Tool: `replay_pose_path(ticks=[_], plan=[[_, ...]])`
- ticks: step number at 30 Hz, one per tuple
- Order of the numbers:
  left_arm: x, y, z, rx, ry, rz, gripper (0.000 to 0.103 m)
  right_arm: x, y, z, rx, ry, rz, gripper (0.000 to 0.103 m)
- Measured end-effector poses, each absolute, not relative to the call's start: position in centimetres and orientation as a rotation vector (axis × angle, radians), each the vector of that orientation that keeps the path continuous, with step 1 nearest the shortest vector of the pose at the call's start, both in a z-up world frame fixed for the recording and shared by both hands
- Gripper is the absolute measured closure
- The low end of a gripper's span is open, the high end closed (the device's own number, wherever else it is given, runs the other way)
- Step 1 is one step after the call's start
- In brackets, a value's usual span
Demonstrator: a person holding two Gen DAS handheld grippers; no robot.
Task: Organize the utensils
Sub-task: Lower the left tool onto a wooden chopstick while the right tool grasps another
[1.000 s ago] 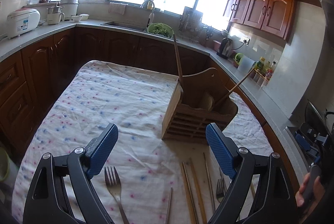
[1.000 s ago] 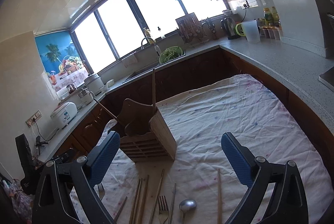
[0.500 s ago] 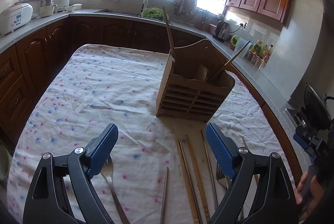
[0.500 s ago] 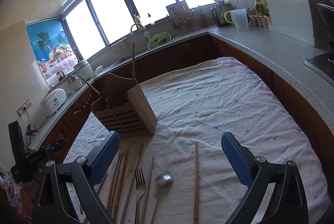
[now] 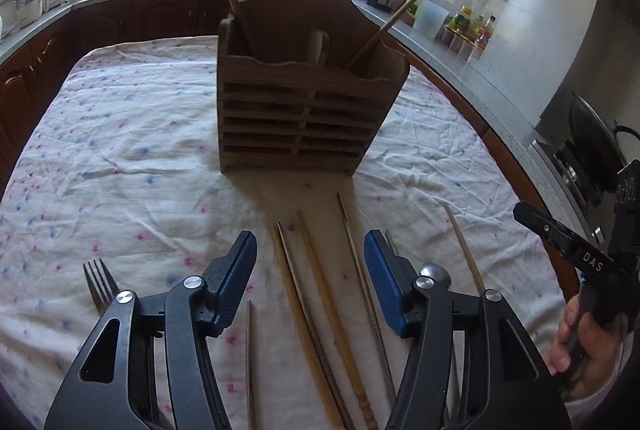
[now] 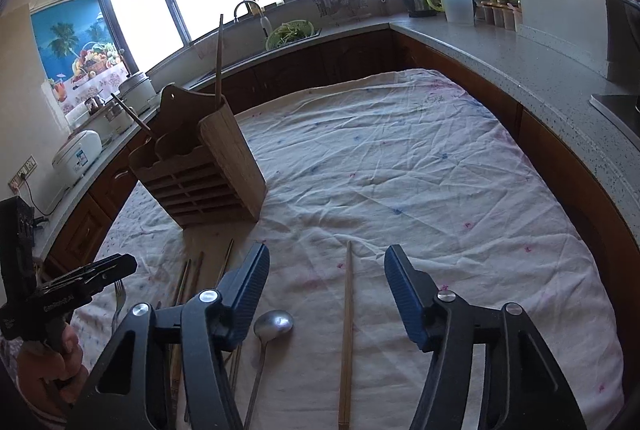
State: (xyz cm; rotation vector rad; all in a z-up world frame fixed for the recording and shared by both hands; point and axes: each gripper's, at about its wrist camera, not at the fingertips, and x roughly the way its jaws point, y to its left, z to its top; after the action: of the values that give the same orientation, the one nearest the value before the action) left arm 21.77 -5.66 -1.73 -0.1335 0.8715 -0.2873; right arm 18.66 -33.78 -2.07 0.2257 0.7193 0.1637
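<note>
While my left gripper hangs low over the tablecloth, its blue pads are half apart and closing, pinching nothing; a bundle of wooden chopsticks lies on the cloth between them. At twelve o'clock stands the slatted wooden utensil holder, two sticks leaning out of it. A fork lies at nine o'clock, just beside the left finger. At three o'clock a hand grips my other tool.

Through the right wrist camera, my right gripper is likewise half spread and closing on air, with a single chopstick lying between its fingers. A metal spoon rests just right of the left pad. That holder sits at ten o'clock.
</note>
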Motion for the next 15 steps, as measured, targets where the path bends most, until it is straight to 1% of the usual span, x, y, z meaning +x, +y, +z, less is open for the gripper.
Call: replay_pose_path(ticks=[1, 2, 6, 8, 12, 14, 15], plan=[[22.2, -6.2, -2.1, -0.121, 0.888, -0.297, 0.055, 18.9, -33.8, -2.5, 0.222, 0.733, 0.164, 0.053], [22.6, -6.7, -2.5, -0.109, 0.905, -0.306, 0.059, 19.2, -33.7, -2.9, 0.219, 0.748, 0.164, 0.054], [24.0, -8.2, -3.8, -0.063, 0.964, -0.320, 0.066, 20.3, -33.6, -4.4, 0.213, 0.793, 0.165, 0.066], [24.8, -8.6, -4.5, -0.053, 0.992, -0.317, 0.069, 20.9, -33.6, -4.9, 0.210, 0.809, 0.164, 0.066], [26.0, -8.9, -5.8, -0.037, 1.039, -0.302, 0.071, 21.9, -33.4, -5.8, 0.200, 0.841, 0.161, 0.071], [26.5, -9.0, -6.4, -0.043, 1.057, -0.306, 0.076, 22.3, -33.3, -6.2, 0.187, 0.856, 0.157, 0.073], [26.7, -9.0, -6.6, -0.043, 1.065, -0.306, 0.077, 22.5, -33.3, -6.4, 0.181, 0.863, 0.154, 0.074]])
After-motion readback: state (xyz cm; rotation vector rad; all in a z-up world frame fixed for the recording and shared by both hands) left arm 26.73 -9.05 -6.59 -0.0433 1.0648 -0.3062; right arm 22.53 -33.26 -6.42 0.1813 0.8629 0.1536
